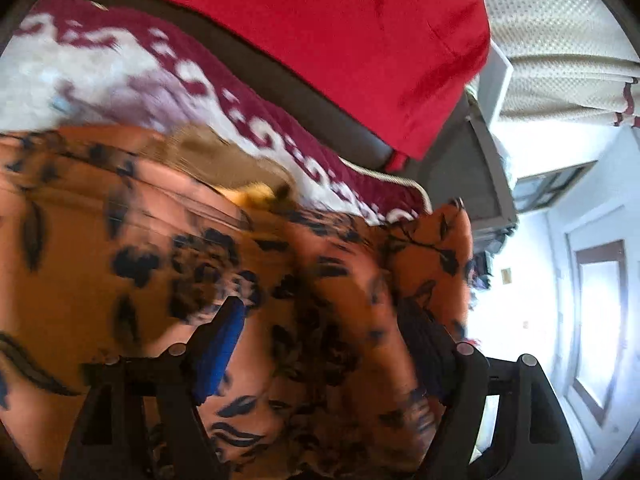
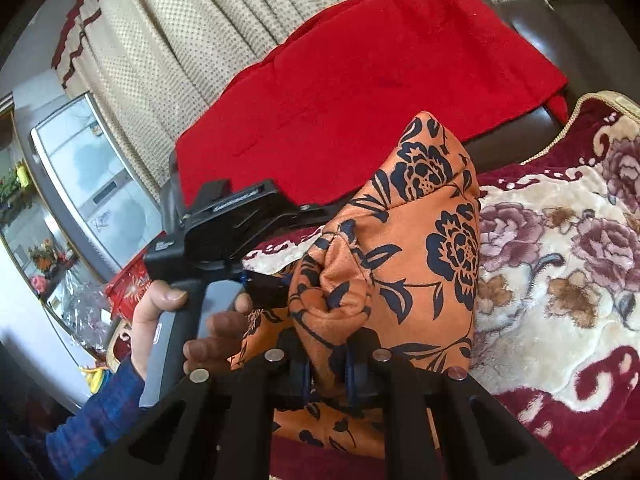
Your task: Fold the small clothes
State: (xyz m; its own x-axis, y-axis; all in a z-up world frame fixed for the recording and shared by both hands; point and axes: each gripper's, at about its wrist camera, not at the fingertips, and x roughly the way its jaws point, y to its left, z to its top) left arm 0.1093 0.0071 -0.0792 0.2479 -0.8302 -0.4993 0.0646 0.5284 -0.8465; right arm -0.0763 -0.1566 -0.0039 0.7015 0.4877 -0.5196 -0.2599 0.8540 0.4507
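Note:
An orange cloth with a dark blue flower print (image 1: 168, 232) lies bunched on the floral blanket and fills the lower left wrist view, which is blurred. My left gripper (image 1: 320, 320) stands wide over it, the blue pads (image 1: 220, 344) apart, with cloth lying between them but not pinched. In the right wrist view the same orange cloth (image 2: 424, 240) rises in a peak, and my right gripper (image 2: 328, 364) is shut on a gathered fold of it. The left gripper's black body (image 2: 228, 216) shows there at the left, held by a hand (image 2: 160, 312) in a blue sleeve.
A red cloth (image 2: 360, 80) drapes over a dark sofa back (image 2: 560, 28). A maroon and cream floral blanket (image 2: 560, 260) covers the seat. Beige curtains (image 2: 180, 20), a grey glass-fronted cabinet (image 2: 92, 184) and a bright doorway (image 1: 596, 320) surround it.

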